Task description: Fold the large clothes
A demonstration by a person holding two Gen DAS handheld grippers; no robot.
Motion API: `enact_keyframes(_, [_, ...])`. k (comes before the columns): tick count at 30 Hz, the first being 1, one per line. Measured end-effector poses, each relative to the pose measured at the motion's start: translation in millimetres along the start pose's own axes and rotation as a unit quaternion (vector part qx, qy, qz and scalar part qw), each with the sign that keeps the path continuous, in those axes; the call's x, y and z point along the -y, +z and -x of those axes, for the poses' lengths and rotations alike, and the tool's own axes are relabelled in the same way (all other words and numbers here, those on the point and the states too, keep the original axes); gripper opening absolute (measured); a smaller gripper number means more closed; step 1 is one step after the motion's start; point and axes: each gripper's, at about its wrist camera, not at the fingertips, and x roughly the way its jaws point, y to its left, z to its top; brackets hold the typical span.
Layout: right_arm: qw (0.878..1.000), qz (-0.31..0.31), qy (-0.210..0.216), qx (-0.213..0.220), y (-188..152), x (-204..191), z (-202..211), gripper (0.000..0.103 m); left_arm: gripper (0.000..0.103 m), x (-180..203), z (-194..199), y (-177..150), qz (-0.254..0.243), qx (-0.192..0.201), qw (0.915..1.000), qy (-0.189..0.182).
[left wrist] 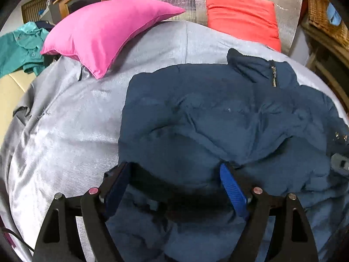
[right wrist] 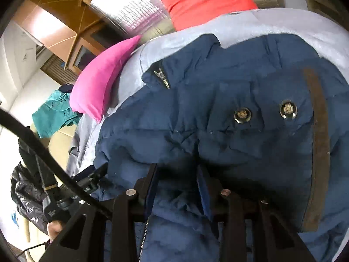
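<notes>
We see the navy puffer jacket (left wrist: pixel 218 113) bunched on the grey bed cover (left wrist: pixel 65 131), collar zip up, two snaps (right wrist: pixel 242 115) beside a brown trim strip. Left of the jacket: teal shirt (left wrist: pixel 19 48), then pink pillow (left wrist: pixel 104 32); red pillow (left wrist: pixel 242 15) beyond it. Left gripper (left wrist: pixel 174 170) spread wide over the jacket's hem; right gripper (right wrist: pixel 176 172) narrow, pinching a jacket fold.

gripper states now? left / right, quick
Left gripper: open wide, jaws straddling a puffy fold of the navy jacket, not pinching it.
Right gripper: closed on a bunched fold of the navy jacket.
</notes>
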Motion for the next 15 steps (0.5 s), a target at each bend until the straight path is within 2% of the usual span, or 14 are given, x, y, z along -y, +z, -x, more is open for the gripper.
enact_keyframes(1, [1.0, -0.006, 0.008, 0.003, 4, 1, 5, 0.039, 0.084, 2, 0, 1, -0.008, 0.0, 1.0, 0.005])
enact_keyframes(3, [0.999, -0.016, 0.023, 0.037, 9, 10, 25, 0.039, 0.084, 5, 1, 2, -0.014, 0.005, 0.9999, 0.008])
enact_keyframes(5, [0.996, -0.036, 0.026, 0.084, 19, 24, 49, 0.04, 0.084, 3, -1, 6, -0.006, 0.007, 0.9999, 0.003])
enact_keyframes(7, [0.992, -0.065, 0.032, 0.106, 29, 40, 60, 0.041, 0.084, -2, 1, 9, 0.008, 0.012, 0.9999, -0.005])
enact_keyframes(11, [0.987, -0.102, 0.065, 0.107, 42, 53, 55, 0.041, 0.084, 1, 5, 9, 0.004, 0.02, 0.9998, 0.008])
enact_keyframes(15, [0.99, -0.088, 0.081, 0.075, 39, 34, 28, 0.041, 0.084, 4, 0, 4, -0.031, 0.021, 0.9987, 0.034])
